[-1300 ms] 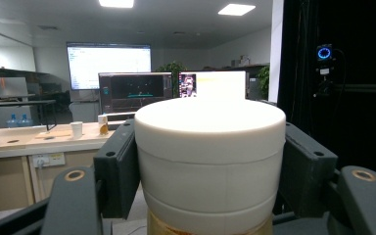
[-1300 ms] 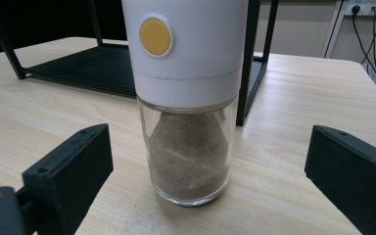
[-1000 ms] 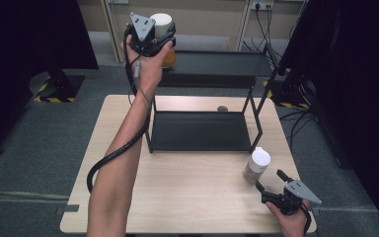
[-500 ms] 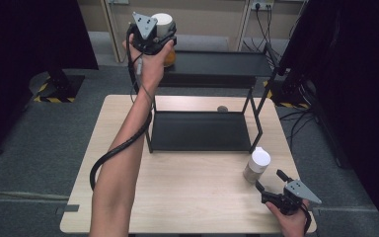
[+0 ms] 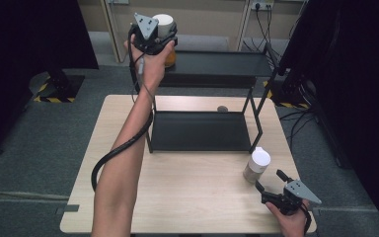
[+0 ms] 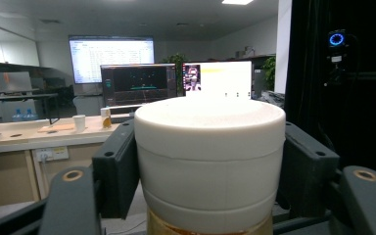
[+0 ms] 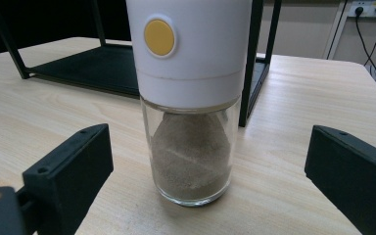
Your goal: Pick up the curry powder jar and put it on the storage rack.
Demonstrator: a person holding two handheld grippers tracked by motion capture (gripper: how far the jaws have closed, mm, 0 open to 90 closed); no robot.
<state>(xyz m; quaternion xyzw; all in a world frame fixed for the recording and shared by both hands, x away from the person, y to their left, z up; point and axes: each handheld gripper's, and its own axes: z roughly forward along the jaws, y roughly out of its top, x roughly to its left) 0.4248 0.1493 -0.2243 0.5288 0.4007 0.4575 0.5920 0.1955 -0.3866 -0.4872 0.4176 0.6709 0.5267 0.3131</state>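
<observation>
Two glass jars have smooth white cylindrical caps. Left hand-held gripper (image 5: 162,37) clamps the amber jar (image 6: 209,156) by its cap; right hand-held gripper (image 5: 271,186) gapes before the powder-filled jar (image 7: 191,98) on the pale wooden tabletop (image 5: 192,192).

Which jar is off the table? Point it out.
The jar with orange contents, clamped by its white lid in the left gripper up at the top shelf. The grey-powder jar stands on the table.

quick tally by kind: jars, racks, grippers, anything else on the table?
White-capped jars: 2 (orange-filled jar clamped in the left gripper, powder jar on the table)
Black two-tier rack: 1
Grippers: 2 (left, plus right gripper, open)
Small dark round object on the table: 1
Total: 6
</observation>
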